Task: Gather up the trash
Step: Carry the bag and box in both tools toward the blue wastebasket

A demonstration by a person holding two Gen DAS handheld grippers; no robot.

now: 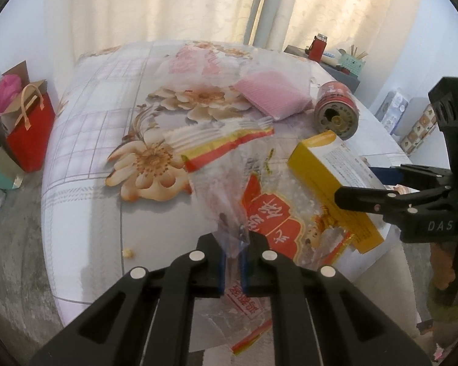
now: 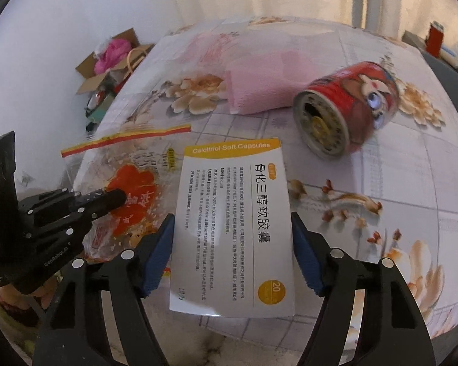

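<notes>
My left gripper is shut on the edge of a clear plastic bag with red and yellow print, lying on the floral table. The bag also shows in the right wrist view, with the left gripper on it. My right gripper straddles a yellow and white medicine box, its blue pads against both sides. In the left wrist view the right gripper holds the box. A red can lies on its side behind it, also seen from the left.
A pink sponge pad lies at the table's far side on a thin plastic sheet. A red paper bag and a cardboard box with pink cloth stand on the floor at left. A side table with a red flask is at back right.
</notes>
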